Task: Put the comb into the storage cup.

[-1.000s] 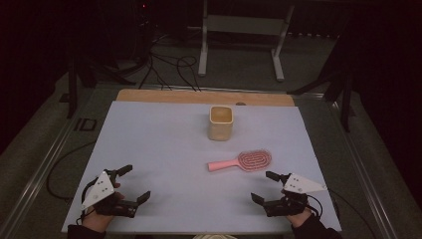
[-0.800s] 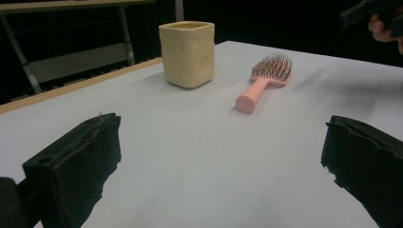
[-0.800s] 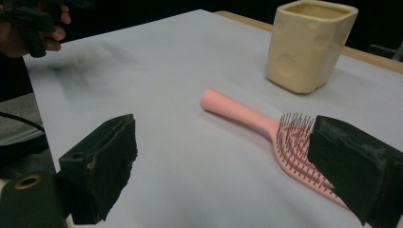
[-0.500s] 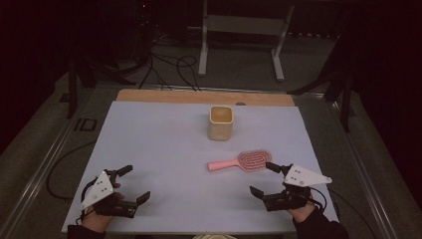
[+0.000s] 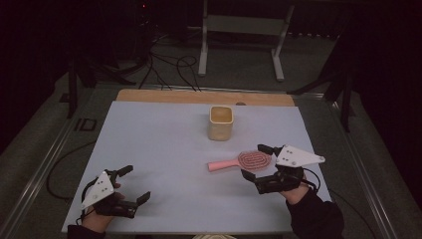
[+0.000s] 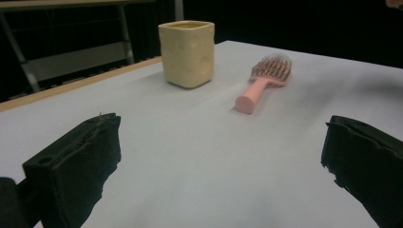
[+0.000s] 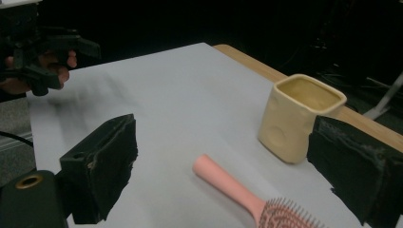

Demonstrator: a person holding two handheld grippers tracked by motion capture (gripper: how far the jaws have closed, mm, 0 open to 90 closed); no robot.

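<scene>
Dark room, cables on the floor and a metal stand [image 5: 242, 37] behind a pale worktop [image 5: 164, 149] with a wooden strip along its far edge. Taking the yellow cup [image 5: 220, 122] as the landmark: it stands upright around the middle of the worktop, toward the far side. The pink hairbrush [image 5: 242, 161] lies flat just in front of the cup and a bit to the right, bristles up, handle pointing left. The right gripper [image 5: 255, 163] sits right at the brush head with its jaws spread wide on either side of it, holding nothing. The left gripper [image 5: 134, 184] is well apart from the cup, near the front left corner, jaws also wide open with nothing in them.
</scene>
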